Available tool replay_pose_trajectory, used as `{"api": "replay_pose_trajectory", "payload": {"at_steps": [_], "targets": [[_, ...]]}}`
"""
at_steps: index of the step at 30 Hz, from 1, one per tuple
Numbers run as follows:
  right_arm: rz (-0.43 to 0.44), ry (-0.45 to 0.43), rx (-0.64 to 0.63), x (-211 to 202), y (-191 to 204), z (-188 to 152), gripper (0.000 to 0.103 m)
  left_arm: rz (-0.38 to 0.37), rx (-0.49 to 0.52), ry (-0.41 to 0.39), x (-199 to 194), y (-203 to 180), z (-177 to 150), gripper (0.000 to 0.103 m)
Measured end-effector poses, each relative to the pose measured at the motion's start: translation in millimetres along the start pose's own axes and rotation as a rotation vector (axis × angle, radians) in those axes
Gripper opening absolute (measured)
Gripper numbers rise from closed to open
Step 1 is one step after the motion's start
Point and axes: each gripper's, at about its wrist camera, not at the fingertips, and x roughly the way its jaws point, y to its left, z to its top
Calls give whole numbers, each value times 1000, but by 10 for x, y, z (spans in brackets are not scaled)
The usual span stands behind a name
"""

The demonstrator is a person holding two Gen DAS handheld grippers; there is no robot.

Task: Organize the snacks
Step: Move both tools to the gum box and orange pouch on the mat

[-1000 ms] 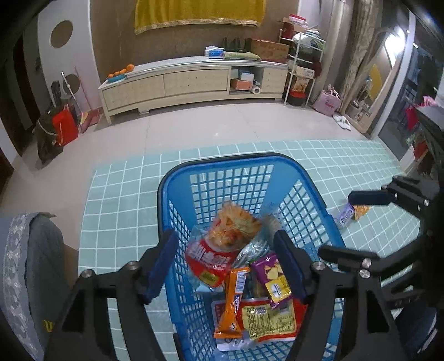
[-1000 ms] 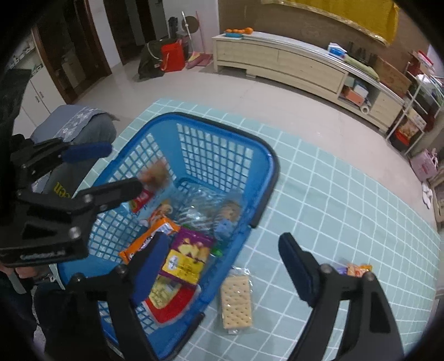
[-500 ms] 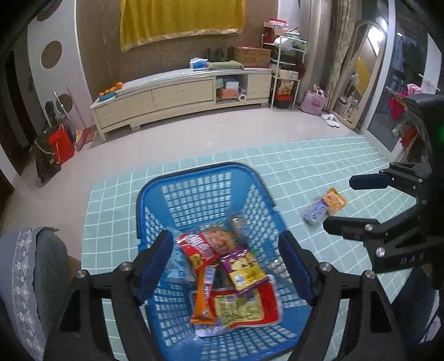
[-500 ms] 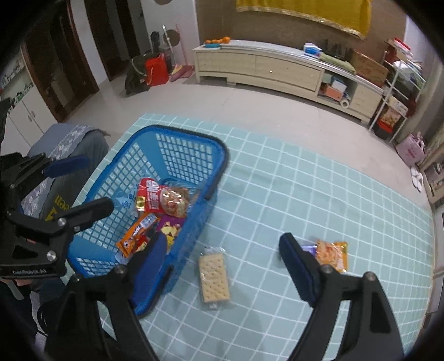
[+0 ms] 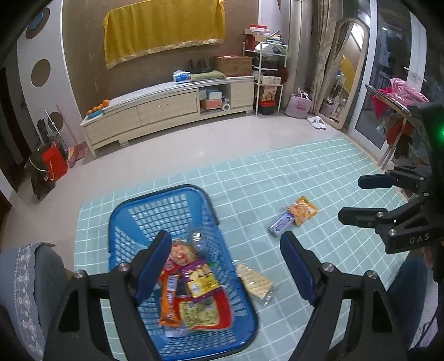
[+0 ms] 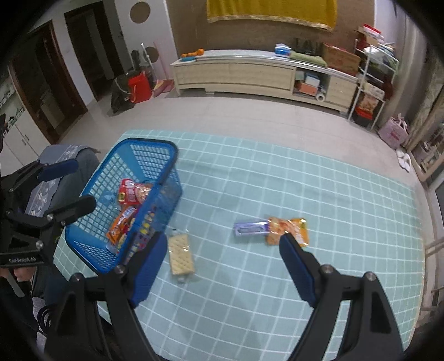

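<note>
Pale green checked matting (image 5: 277,177) covers the floor before a long low cabinet (image 5: 166,111) and a yellow cloth (image 5: 163,25) on the far wall.

From the left wrist we see the left gripper (image 5: 226,266) with its blue pads spread wide and nothing between them. Below it sits the blue basket (image 5: 133,205), holding several snack packets (image 5: 194,288); the gripper's left finger hides part of them. A cracker pack (image 5: 254,280) lies on the mat just beside the basket, at about 3 o'clock from it. Farther out toward 1 o'clock, an orange packet (image 5: 302,213) and a purple bar (image 5: 280,225) lie touching. The right gripper (image 5: 360,198) shows at the right edge, fingers parted.

From the right wrist, the right gripper (image 6: 219,266) likewise stands open and empty above the mat (image 6: 305,180). Only this view shows the basket (image 6: 144,147) from the side, its near wall screening the lower packets, so we cannot count them surely. The cracker pack (image 6: 181,254) sits by the gripper's left finger; the purple bar (image 6: 251,227) and orange packet (image 6: 288,229) lie at 1 o'clock, the right fingertip overlapping the packet's edge.
</note>
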Motion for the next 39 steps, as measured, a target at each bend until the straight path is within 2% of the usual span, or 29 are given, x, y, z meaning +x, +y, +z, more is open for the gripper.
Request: {"api": "replay_pose_trajectory", "payload": {"at_steps": [7, 16, 24, 30, 35, 39], "targets": [[-5, -8, 51, -68, -393, -108, 86, -2, 20, 7, 159, -248, 106, 79], [-10, 10, 89, 60, -878, -236, 86, -14, 58, 49, 572, -639, 228, 79], [-3, 25, 114, 296, -1254, -353, 86, -29, 63, 101, 1024, -951, 207, 79], [7, 39, 128, 523, -1433, -460, 86, -4, 121, 159, 1358, -1141, 154, 79], [48, 48, 148, 723, -1544, -504, 86, 24, 154, 212, 1639, -1211, 134, 79], [60, 55, 153, 859, -1610, -500, 86, 6, 171, 245, 1847, -1201, 151, 79]]}}
